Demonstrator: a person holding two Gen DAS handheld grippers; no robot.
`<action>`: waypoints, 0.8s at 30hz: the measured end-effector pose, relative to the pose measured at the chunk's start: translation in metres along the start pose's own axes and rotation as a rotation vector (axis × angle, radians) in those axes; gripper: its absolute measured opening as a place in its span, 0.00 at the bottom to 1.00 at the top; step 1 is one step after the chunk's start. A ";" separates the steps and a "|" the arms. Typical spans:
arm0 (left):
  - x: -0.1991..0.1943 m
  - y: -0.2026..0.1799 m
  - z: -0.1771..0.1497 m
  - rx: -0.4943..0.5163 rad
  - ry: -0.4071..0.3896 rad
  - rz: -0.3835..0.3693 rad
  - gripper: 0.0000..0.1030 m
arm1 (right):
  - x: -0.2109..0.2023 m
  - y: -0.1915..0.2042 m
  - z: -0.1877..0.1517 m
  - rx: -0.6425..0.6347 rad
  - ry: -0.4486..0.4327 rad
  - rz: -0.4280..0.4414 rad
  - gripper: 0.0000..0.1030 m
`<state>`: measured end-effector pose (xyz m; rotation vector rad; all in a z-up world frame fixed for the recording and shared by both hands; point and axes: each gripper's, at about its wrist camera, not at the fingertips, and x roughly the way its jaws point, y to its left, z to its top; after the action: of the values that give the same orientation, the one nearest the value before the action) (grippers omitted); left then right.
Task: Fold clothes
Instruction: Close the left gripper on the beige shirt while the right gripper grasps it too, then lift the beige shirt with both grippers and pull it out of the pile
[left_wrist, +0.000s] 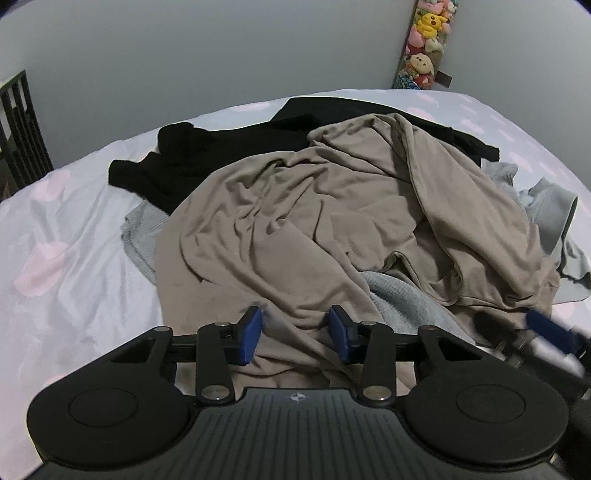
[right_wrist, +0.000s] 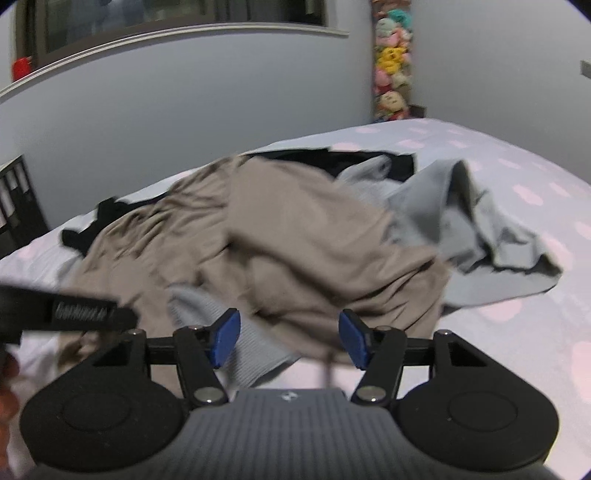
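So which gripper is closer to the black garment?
Left. The left gripper is over the tan garment's near edge, with the black garment beyond on its side. The right gripper sits further right, by the grey knit.

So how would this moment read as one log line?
step: reaching into pile | left gripper: open over beige garment | right gripper: open over grey knit | folded: nothing yet

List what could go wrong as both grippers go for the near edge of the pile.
1. The tan garment lies over a grey knit, so the right gripper may pinch both layers.
2. The left gripper sits close beside it; they could collide.
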<state>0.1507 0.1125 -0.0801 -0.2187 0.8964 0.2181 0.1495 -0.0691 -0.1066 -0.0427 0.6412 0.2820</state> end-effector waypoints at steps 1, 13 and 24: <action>0.001 -0.001 0.000 0.005 -0.008 0.004 0.35 | 0.002 -0.003 0.003 -0.001 -0.009 -0.016 0.61; -0.001 -0.009 -0.003 0.073 -0.113 0.026 0.16 | 0.022 -0.010 0.030 -0.070 0.002 -0.079 0.06; -0.054 -0.019 -0.010 0.160 -0.278 0.004 0.05 | -0.086 -0.028 0.022 -0.018 -0.138 -0.199 0.03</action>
<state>0.1160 0.0867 -0.0419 -0.0357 0.6340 0.1739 0.1042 -0.1141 -0.0397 -0.1031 0.4925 0.0979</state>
